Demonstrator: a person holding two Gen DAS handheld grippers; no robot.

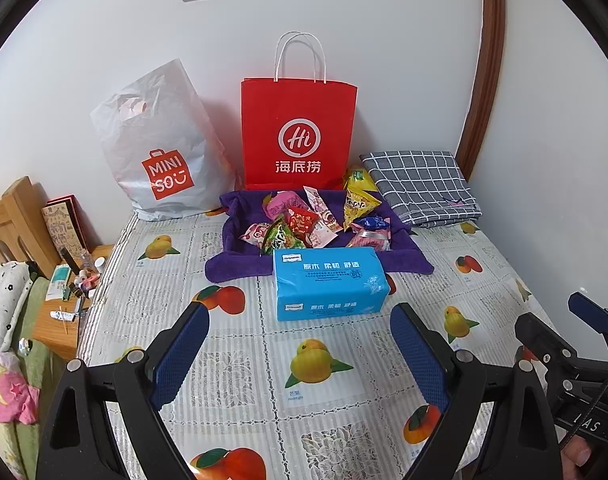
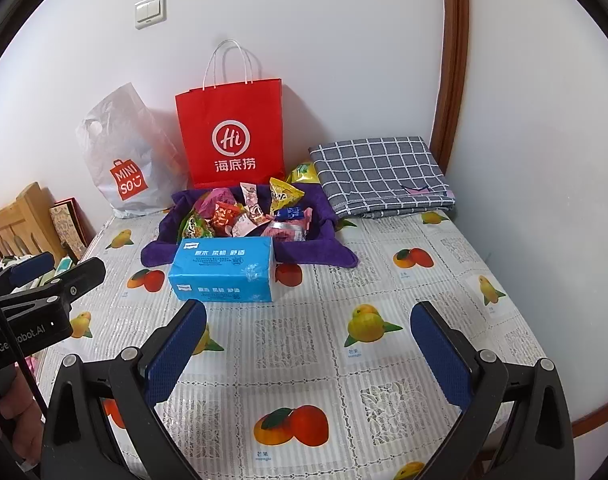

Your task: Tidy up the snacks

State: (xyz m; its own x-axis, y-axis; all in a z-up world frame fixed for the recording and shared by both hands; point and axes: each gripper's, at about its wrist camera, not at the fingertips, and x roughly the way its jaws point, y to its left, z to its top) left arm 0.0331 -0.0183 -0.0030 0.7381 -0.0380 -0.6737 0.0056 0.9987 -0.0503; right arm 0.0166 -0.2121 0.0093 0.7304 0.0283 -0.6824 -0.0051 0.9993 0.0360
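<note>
Several snack packets (image 1: 304, 224) (image 2: 248, 214) lie in a heap on a purple towel (image 1: 240, 258) (image 2: 323, 250) at the back of the table. A red paper bag (image 1: 299, 136) (image 2: 232, 136) and a white MINISO plastic bag (image 1: 160, 152) (image 2: 120, 160) stand behind them against the wall. My left gripper (image 1: 300, 344) is open and empty, low over the near table. My right gripper (image 2: 309, 344) is open and empty beside it, and also shows in the left wrist view (image 1: 559, 320). The left gripper shows at the left edge of the right wrist view (image 2: 52, 272).
A blue tissue pack (image 1: 329, 284) (image 2: 224, 270) lies in front of the towel. A folded grey checked cloth (image 1: 421, 186) (image 2: 379, 174) lies at the back right. The table carries a fruit-print cover (image 1: 323, 364) (image 2: 304, 360). A cluttered wooden nightstand (image 1: 64, 300) and bed stand to the left.
</note>
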